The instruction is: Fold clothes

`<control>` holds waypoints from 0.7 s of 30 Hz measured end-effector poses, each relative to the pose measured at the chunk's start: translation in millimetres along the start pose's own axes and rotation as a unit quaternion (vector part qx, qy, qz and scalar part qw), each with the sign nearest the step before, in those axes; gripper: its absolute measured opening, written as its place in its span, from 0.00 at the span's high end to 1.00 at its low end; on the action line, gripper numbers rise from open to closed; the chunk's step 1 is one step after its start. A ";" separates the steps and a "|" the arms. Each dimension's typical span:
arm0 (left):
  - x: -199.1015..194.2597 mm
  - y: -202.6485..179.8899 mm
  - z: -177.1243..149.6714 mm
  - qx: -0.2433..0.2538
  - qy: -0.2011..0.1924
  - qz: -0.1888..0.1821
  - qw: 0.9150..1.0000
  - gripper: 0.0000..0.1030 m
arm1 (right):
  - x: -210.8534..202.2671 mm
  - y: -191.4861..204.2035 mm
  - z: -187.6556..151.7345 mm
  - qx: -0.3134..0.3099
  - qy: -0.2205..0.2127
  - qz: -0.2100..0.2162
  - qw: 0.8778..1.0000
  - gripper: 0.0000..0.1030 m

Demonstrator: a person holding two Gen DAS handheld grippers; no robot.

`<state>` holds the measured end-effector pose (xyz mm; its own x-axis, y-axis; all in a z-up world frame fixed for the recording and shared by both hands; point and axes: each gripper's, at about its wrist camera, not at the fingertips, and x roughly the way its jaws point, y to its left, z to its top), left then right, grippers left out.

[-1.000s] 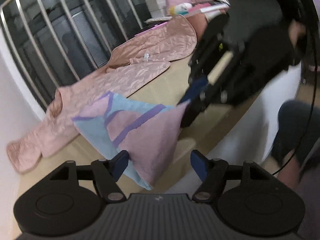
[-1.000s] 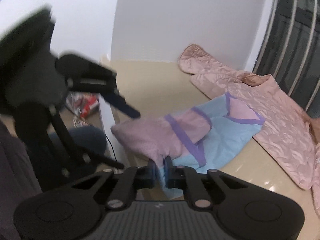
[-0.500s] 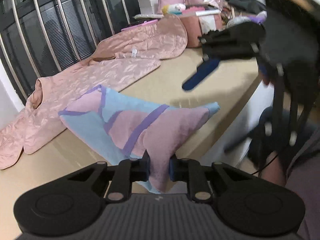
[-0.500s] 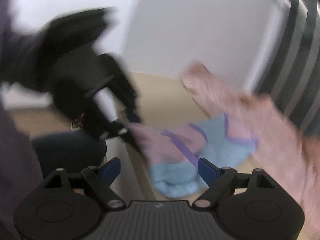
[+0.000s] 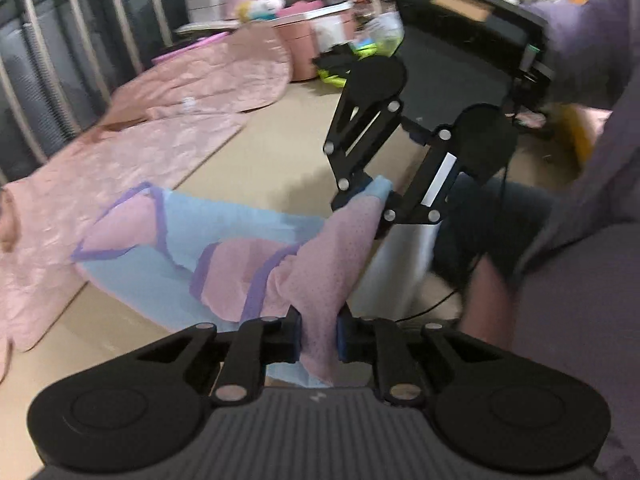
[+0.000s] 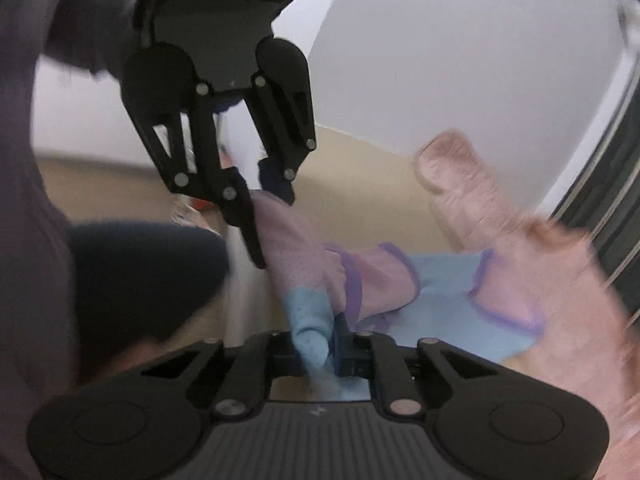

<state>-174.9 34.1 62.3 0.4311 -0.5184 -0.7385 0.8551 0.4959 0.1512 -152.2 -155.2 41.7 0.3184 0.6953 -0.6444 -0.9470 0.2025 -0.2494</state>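
A small pink and light-blue garment with purple trim [image 5: 224, 256] lies at the near edge of the beige table [image 5: 256, 160], one end lifted off it. My left gripper [image 5: 318, 338] is shut on its pink hem. My right gripper [image 6: 326, 346] is shut on its light-blue corner [image 6: 310, 332]. In the left wrist view the right gripper [image 5: 376, 196] holds the far corner, up and to the right. In the right wrist view the left gripper [image 6: 266, 200] pinches the pink edge above. The cloth hangs stretched between the two.
A pink quilted jacket [image 5: 132, 152] is spread along the table's far side beside vertical window bars [image 5: 52, 60]. Pink boxes and clutter [image 5: 296, 28] stand at the table's far end. The person's legs [image 5: 492, 264] are beyond the table's front edge.
The left gripper shut on the pink hem and stayed there. The right gripper let go, opened, then shut again on the light-blue corner. Both grippers now hold the garment's lifted edge.
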 end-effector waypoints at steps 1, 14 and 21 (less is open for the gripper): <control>-0.3 5.6 1.0 -0.001 0.001 -0.021 1.000 0.86 | -2.9 -7.8 -0.9 0.032 -0.001 0.025 0.999 0.90; 23.5 148.6 -20.7 -0.310 -0.057 -0.011 0.949 0.43 | -5.8 -126.9 -37.3 0.385 -0.080 0.060 0.917 0.62; 11.4 114.4 -51.4 -0.458 -0.124 0.027 0.880 0.39 | 8.0 -132.7 -60.6 0.478 -0.110 0.034 0.871 0.55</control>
<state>-86.9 120.8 37.3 0.6111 -0.5568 -0.5626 0.2891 0.8187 -0.4962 -21.4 -218.2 25.8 0.3429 0.8222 -0.4543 -0.6005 0.5638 0.5670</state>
